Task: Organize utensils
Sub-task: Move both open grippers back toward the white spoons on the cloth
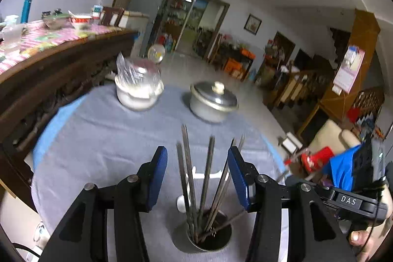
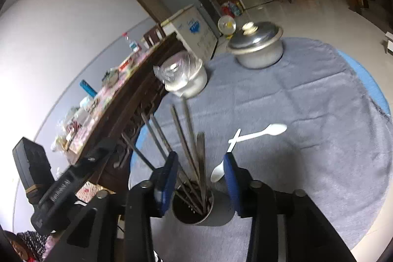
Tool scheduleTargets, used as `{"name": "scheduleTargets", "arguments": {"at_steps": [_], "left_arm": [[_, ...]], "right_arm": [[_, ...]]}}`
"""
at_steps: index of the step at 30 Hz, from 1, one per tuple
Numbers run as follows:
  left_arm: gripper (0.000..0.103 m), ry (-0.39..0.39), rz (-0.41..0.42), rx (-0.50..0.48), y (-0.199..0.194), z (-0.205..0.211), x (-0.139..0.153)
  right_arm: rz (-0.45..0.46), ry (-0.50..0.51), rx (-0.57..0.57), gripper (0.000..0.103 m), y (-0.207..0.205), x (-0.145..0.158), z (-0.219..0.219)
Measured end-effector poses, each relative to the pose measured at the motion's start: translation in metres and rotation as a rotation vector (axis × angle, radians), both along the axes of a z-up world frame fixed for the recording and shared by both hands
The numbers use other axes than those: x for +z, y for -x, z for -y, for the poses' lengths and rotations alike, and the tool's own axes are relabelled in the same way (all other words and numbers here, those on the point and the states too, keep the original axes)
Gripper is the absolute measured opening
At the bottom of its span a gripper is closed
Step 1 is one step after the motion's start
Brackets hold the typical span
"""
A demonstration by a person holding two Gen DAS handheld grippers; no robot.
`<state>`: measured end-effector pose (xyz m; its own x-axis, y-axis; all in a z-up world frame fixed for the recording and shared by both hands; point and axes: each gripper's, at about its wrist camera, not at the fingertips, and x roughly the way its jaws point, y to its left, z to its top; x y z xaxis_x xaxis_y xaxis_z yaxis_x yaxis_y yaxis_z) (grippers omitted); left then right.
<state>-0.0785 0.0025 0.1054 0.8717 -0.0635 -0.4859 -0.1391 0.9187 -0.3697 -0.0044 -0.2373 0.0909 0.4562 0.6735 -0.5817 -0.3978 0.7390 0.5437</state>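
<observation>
Both grippers, L [image 1: 197, 178] & R [image 2: 201, 181], released, nothing gripped; chopsticks [image 1: 189, 178] in cup [image 2: 192, 209]. Spoons [image 2: 260, 133] lie flat past R's tips, handles crossing; R's nearer, so take them w/ R.

A round table [image 2: 307, 95] holds a cup [image 2: 194, 210] near its front edge, with chopsticks [image 2: 189, 146] standing in it and fanning outward. Two spoons [image 2: 258, 134] lie crossed on the cloth just behind the cup. Farther back sit a lidded pot [image 2: 258, 46] and, left of it, a wrapped bowl [image 2: 184, 77]. A sideboard [image 1: 61, 60] stands along the table's left.
</observation>
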Motion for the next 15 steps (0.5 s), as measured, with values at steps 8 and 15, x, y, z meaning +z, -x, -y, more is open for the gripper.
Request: {"name": "scheduleTargets", "arguments": {"at_steps": [8,15], "left_arm": [[0.065,0.067,0.034,0.178,0.013,-0.071,0.006],[0.065,0.139,-0.214,0.254,-0.017,-0.124,-0.067]], "right_arm": [[-0.028,-0.007,-0.105,0.053,-0.025,-0.011,0.038],[-0.194,0.245,-0.077,0.053,-0.085,-0.093,0.036]]}}
